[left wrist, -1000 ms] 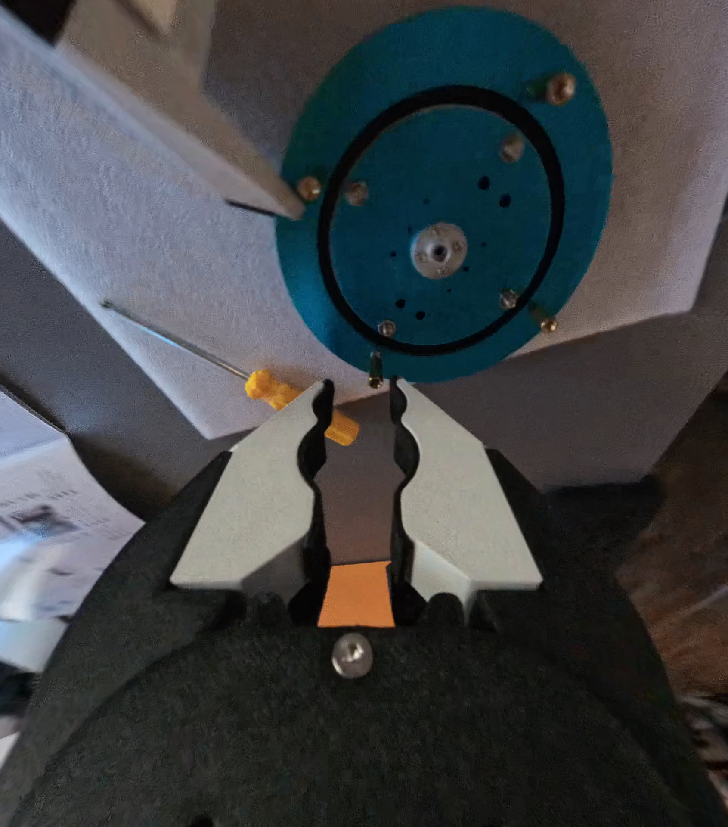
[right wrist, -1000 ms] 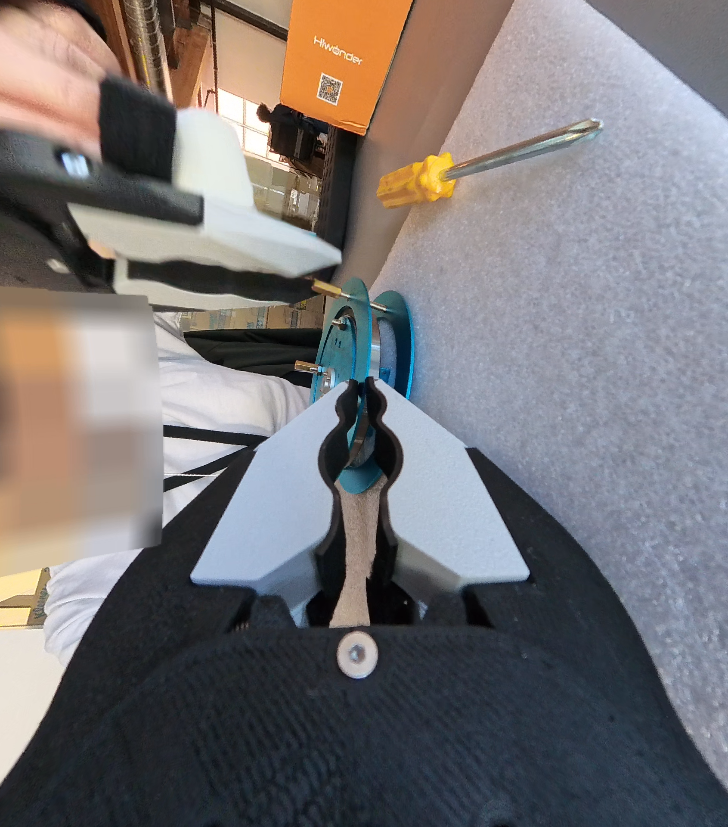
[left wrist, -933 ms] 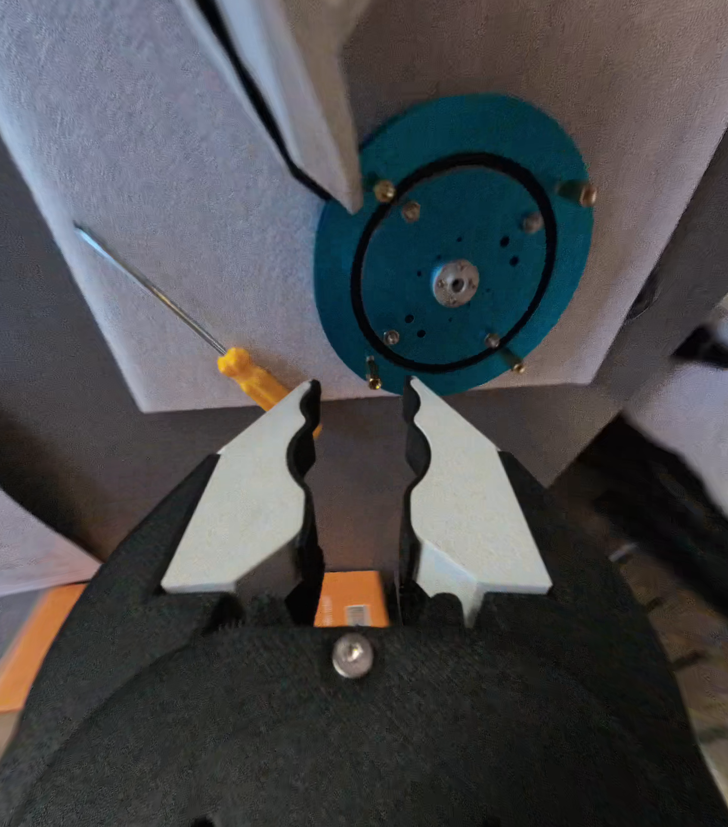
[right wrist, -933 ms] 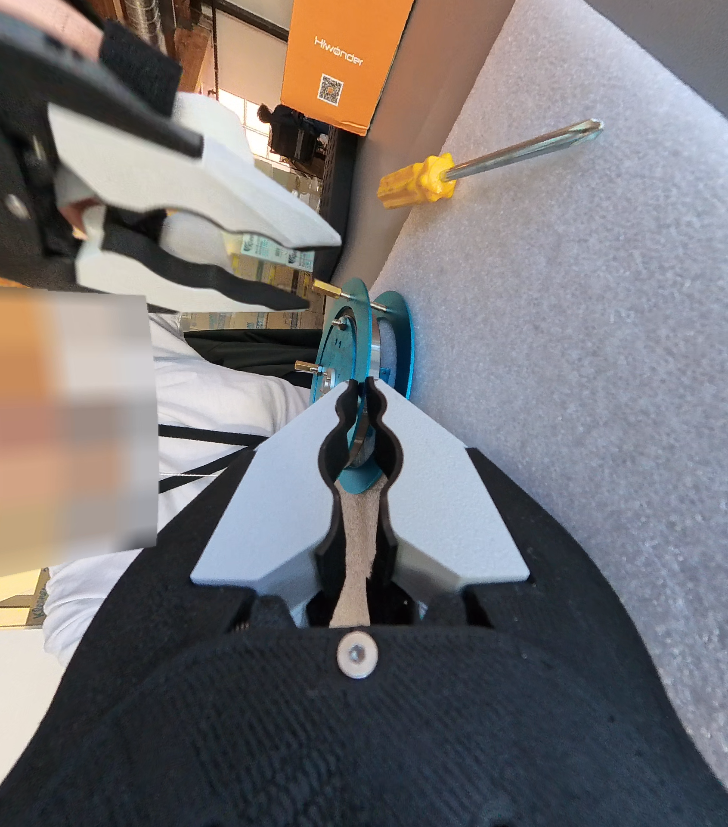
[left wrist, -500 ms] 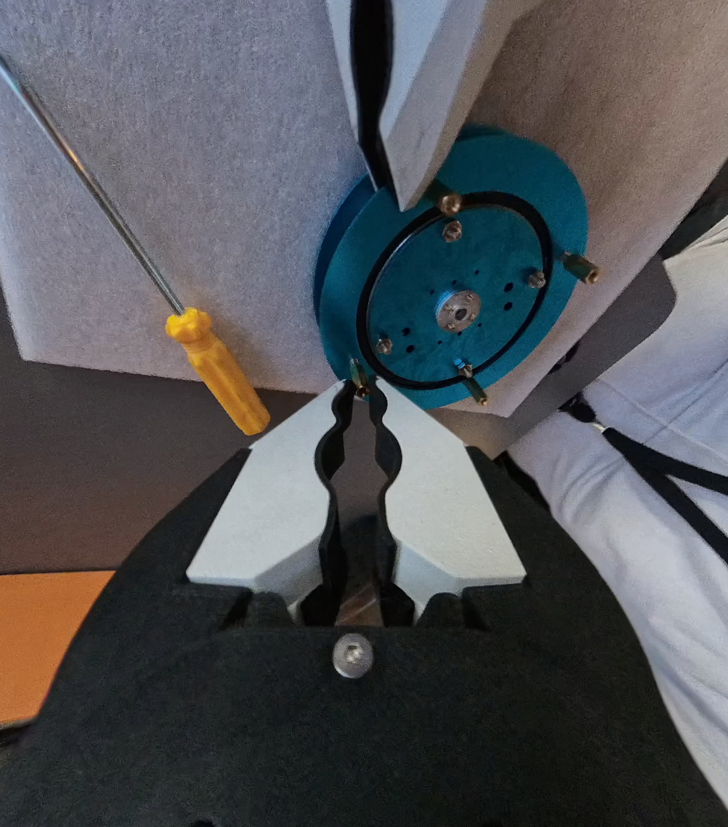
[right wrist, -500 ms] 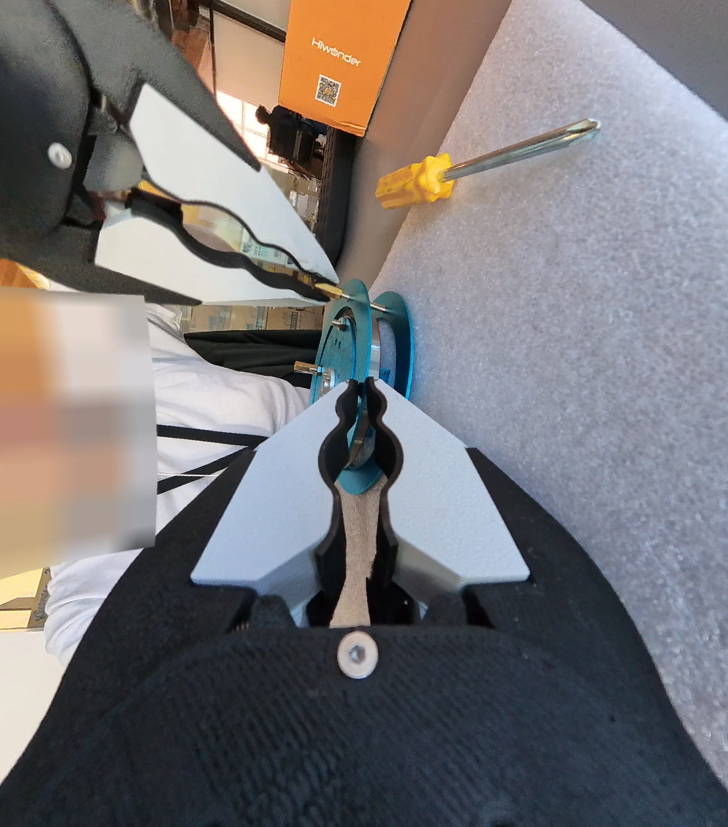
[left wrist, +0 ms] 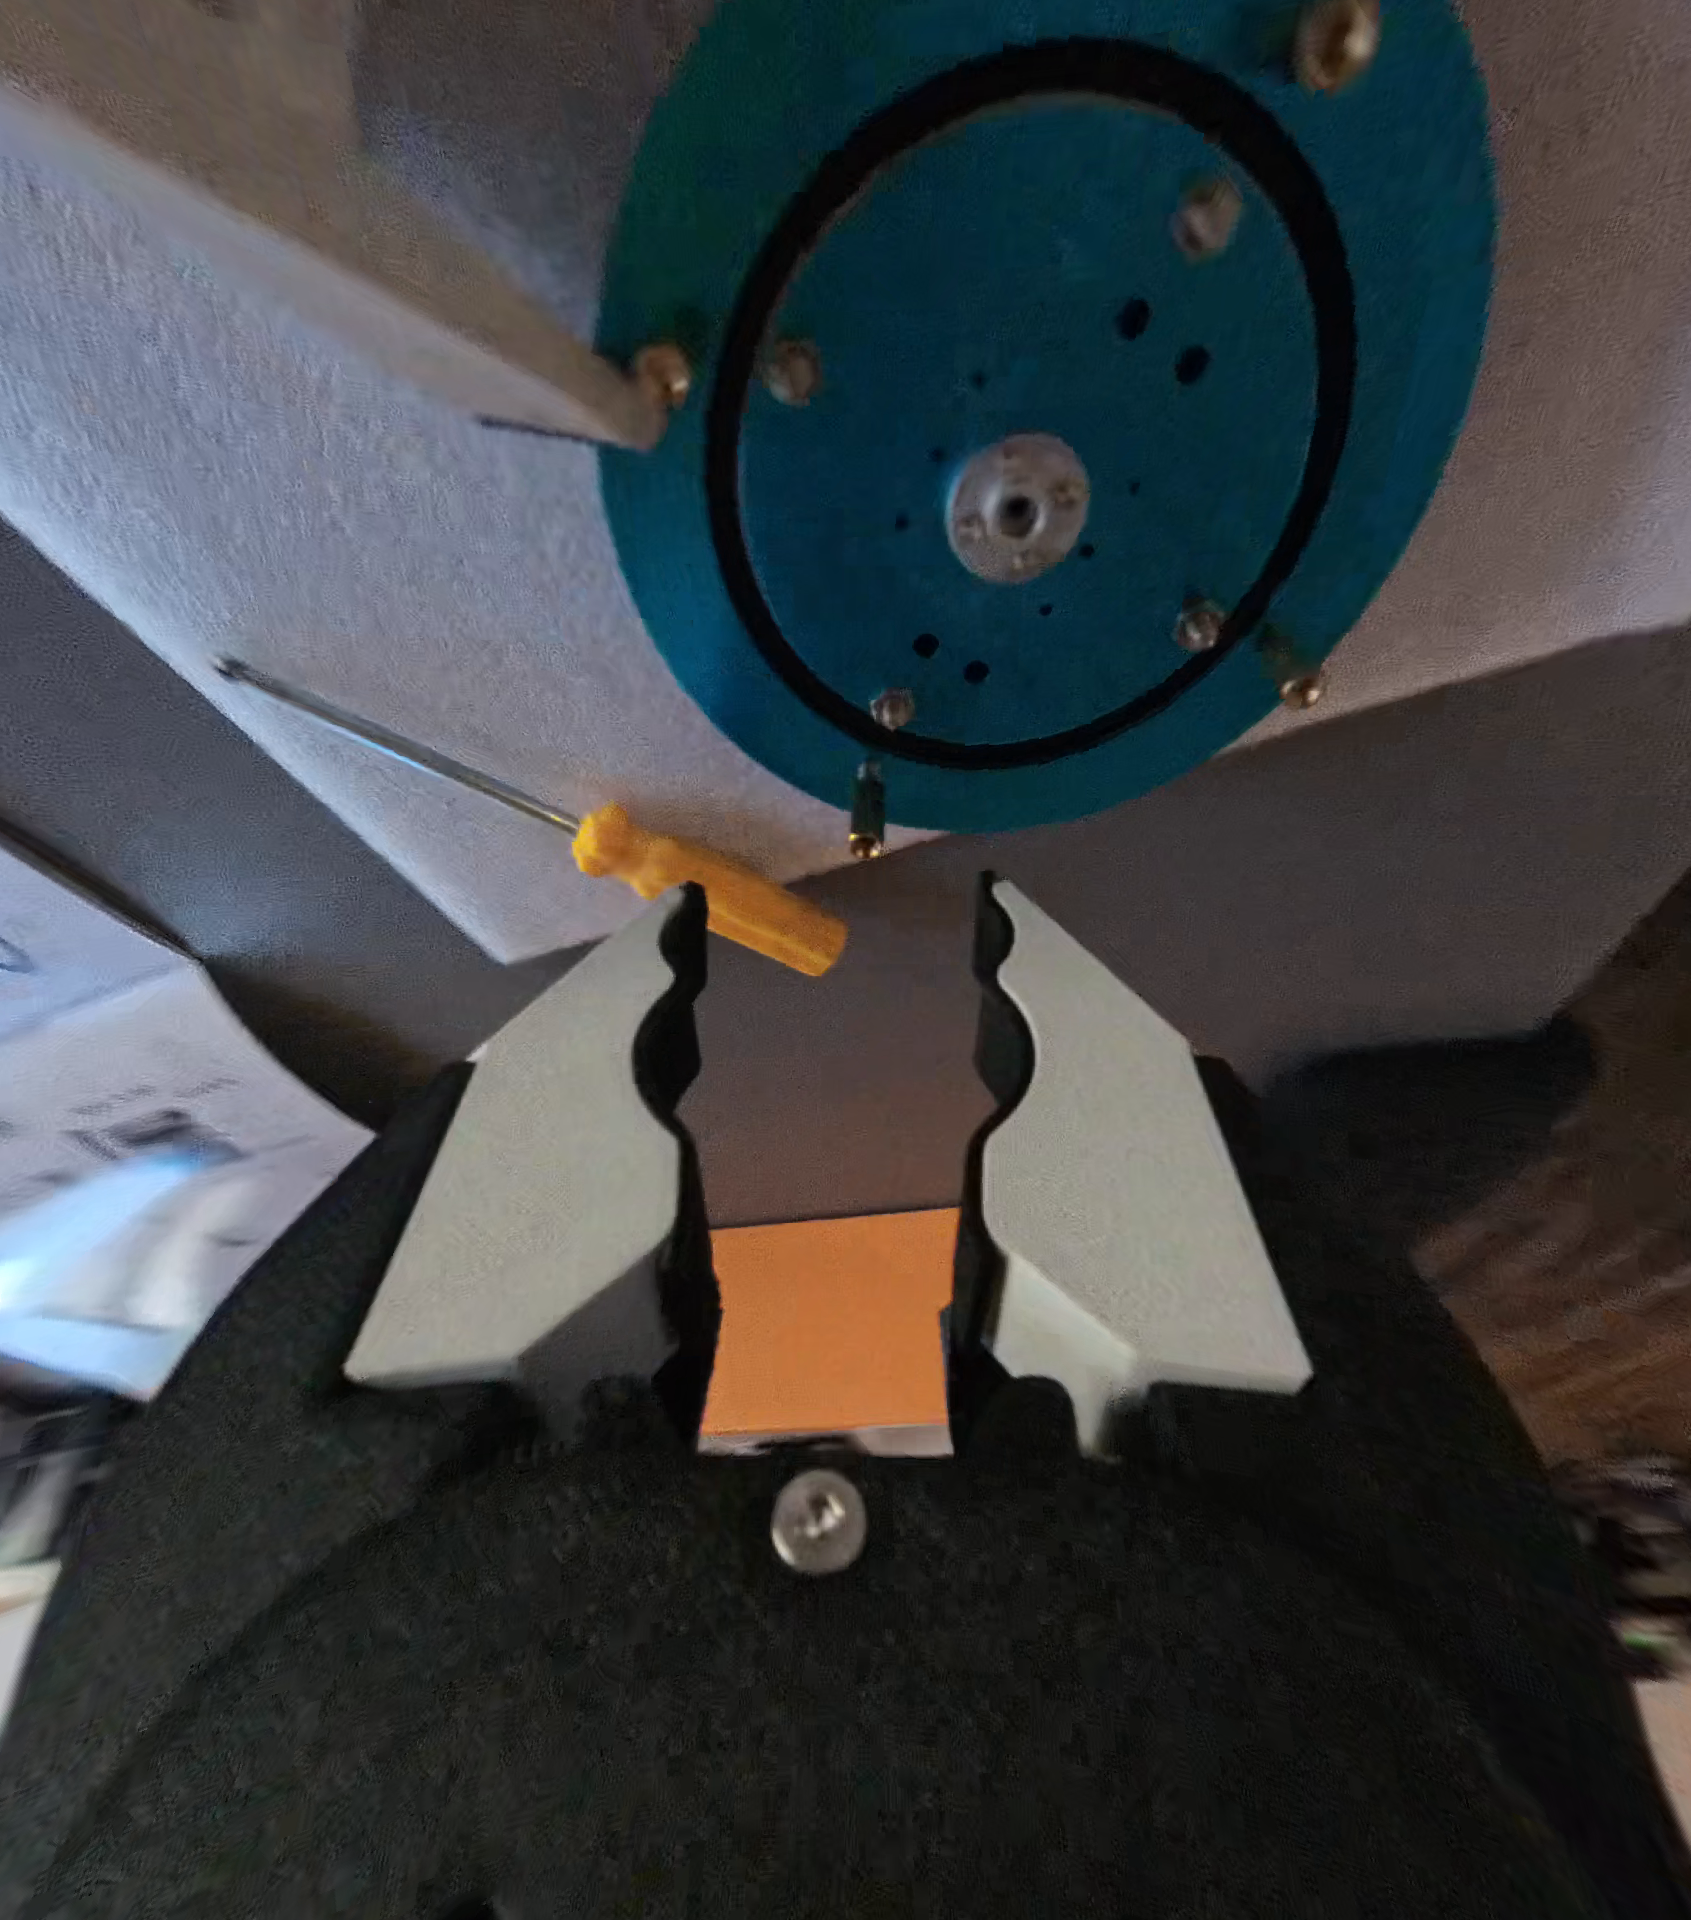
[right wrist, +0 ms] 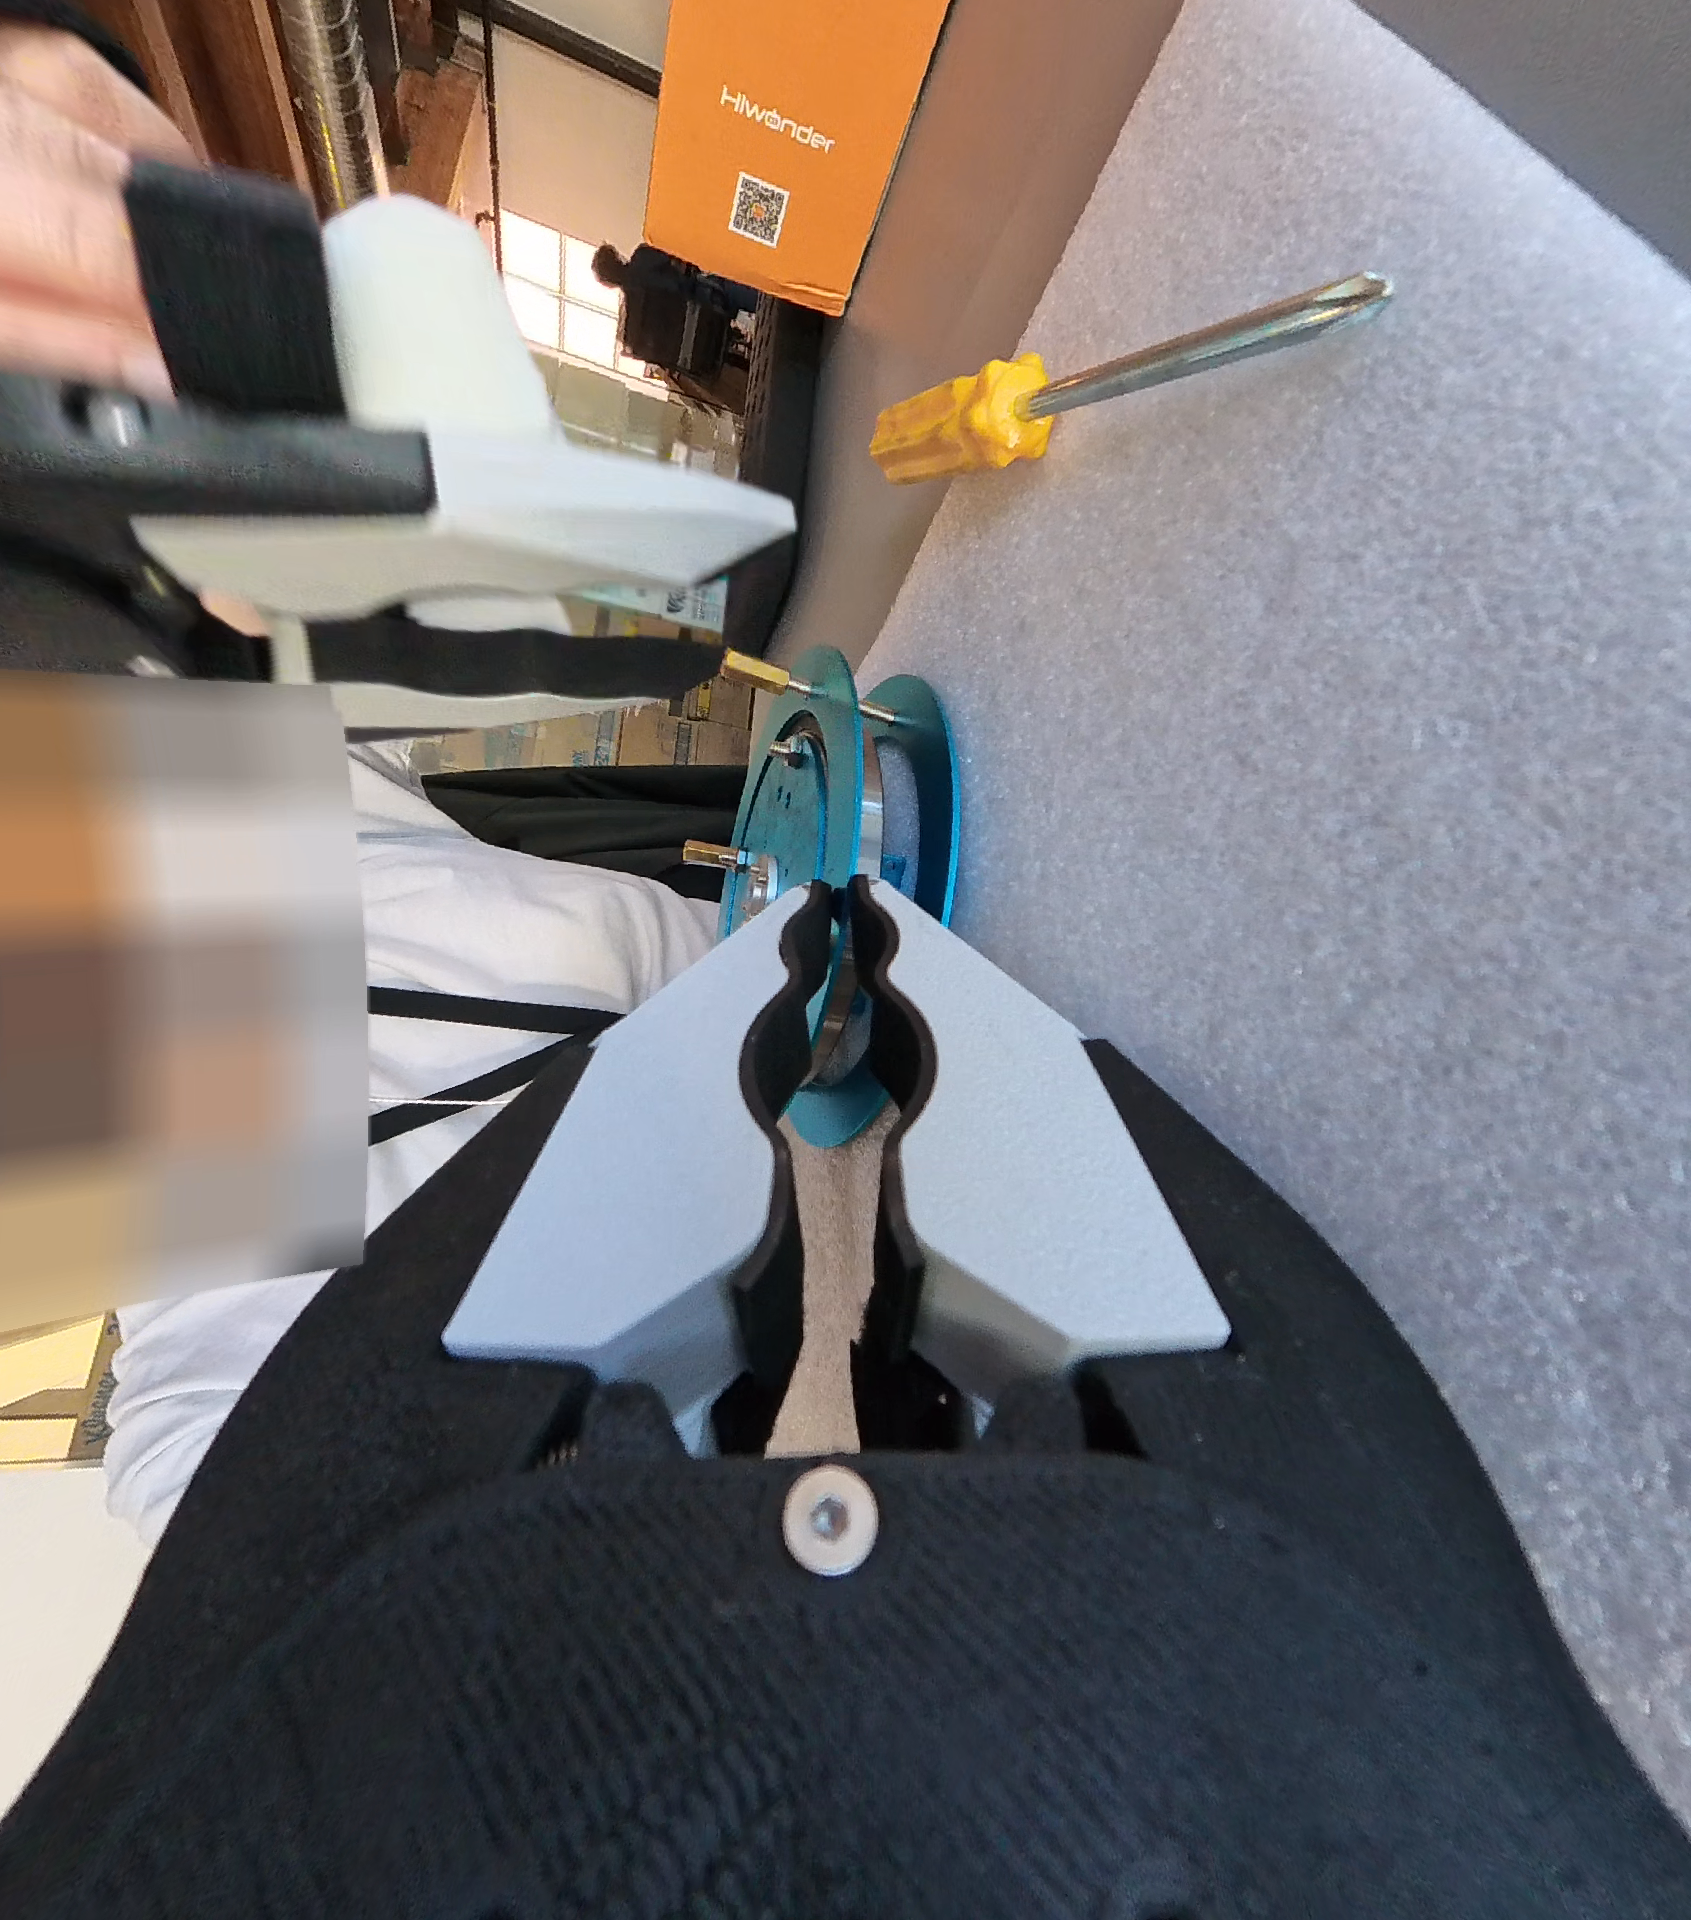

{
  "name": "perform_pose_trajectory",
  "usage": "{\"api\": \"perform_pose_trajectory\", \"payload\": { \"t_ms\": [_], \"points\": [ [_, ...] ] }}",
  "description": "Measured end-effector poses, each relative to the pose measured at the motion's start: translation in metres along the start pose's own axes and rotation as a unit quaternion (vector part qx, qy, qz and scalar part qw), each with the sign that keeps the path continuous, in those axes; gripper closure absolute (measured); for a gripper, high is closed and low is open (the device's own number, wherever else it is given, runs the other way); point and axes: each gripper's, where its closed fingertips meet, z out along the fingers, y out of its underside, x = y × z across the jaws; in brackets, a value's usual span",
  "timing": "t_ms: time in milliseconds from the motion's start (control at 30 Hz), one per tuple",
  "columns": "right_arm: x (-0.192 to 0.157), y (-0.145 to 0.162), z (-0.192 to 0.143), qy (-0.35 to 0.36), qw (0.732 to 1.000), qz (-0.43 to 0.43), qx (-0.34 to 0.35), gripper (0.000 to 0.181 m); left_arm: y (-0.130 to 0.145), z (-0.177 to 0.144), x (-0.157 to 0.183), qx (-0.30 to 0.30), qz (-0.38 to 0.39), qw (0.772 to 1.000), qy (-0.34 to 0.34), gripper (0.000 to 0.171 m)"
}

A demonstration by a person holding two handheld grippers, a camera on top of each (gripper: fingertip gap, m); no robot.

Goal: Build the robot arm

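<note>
My right gripper (right wrist: 843,896) was clamped on the rim of the blue disc assembly (right wrist: 805,774), its fingers pinched together on the edge of the front plate, holding it on edge against the grey foam sheet (right wrist: 1392,935). The assembly was two round blue plates spaced apart, with brass standoffs (right wrist: 756,670) sticking out of the front face.

My left gripper (left wrist: 836,899) had its fingers well apart and held nothing. It faced the flat side of the blue disc assembly (left wrist: 1028,364), just short of the brass standoff (left wrist: 864,816) at the disc's lower rim; in the right wrist view its tips were level with that standoff, and I could not tell whether they touched it. A silver hub (left wrist: 1015,509) sat at the disc's centre, inside a black ring.

A yellow-handled screwdriver (right wrist: 966,426) lay on the foam near its edge, beside the disc and apart from it, its handle end overhanging the foam's edge in the left wrist view (left wrist: 706,899). An orange box (right wrist: 789,145) stood beyond the foam.
</note>
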Motion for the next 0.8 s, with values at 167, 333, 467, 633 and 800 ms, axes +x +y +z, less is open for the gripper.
{"api": "perform_pose_trajectory", "payload": {
  "t_ms": [167,333,467,633,800],
  "points": [
    [0.0,0.0,0.0,0.0,1.0,-0.001,0.0,0.179,-0.013,-0.015,0.008,0.077,-0.319,0.92,0.215,0.141],
    [0.0,0.0,0.0,-0.001,1.0,-0.003,0.001,0.179,-0.009,0.0,0.009,0.056,-0.362,0.903,0.227,0.157],
    [0.0,0.0,0.0,-0.001,1.0,-0.002,0.0,0.179,-0.014,0.002,0.017,0.041,-0.35,0.902,0.249,0.167],
    [0.0,0.0,0.0,-0.001,1.0,-0.004,0.001,0.179,-0.005,0.005,0.01,0.005,-0.076,0.993,0.093,0.168],
    [-0.001,0.0,0.0,-0.002,1.0,-0.004,0.002,0.179,-0.006,0.007,0.002,-0.004,0.114,0.993,-0.03,0.166]
  ]
}}
